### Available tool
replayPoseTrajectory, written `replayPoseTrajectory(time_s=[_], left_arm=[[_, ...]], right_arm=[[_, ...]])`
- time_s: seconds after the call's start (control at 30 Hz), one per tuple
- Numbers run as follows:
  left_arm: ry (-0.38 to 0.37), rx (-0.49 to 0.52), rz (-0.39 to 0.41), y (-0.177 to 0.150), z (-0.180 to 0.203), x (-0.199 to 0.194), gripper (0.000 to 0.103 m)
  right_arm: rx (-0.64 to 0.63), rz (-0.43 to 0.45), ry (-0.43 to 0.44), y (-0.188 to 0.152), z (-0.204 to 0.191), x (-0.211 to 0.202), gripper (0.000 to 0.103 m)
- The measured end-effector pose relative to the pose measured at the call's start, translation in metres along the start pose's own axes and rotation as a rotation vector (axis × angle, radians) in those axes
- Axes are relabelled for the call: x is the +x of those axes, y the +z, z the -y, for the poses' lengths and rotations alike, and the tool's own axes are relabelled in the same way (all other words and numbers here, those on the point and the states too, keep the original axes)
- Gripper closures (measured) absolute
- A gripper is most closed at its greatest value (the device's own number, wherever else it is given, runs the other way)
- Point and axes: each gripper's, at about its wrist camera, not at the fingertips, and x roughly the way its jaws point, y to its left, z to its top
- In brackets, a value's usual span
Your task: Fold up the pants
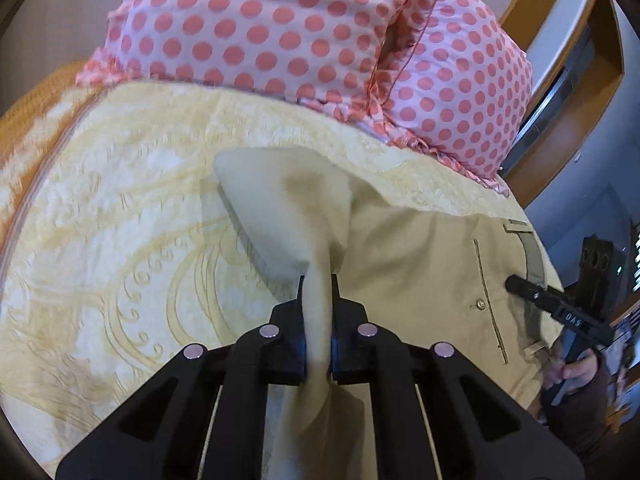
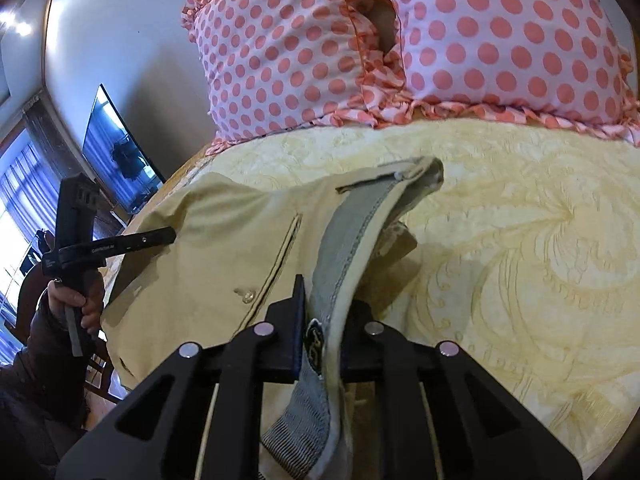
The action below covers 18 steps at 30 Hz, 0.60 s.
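Left wrist view: the left gripper (image 1: pixel 318 312) clamps a bunched fold of the beige cotton pants (image 1: pixel 432 280), the right gripper (image 2: pixel 324 328) pinches their grey-lined waistband (image 2: pixel 352 236), both lifted over the yellow patterned bedspread (image 1: pixel 120 240) near its pillow edge, so folding seems barely begun.
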Motion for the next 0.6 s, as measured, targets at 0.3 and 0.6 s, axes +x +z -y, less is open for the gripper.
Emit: replayPoseTrajectory(time_s=[0.3,0.6], left_arm=[[0.067,0.086,0.14,0.084,0.024,0.015,0.096],[0.098,-0.094,-0.064,0.106,-0.023,0.099,0.086]], right_arm=[[-0.013,0.141,-0.072,0.086,0.02,0.007,0.092],[0.145,-0.052,-0.288,0.089,0.07,0.074,0.058]])
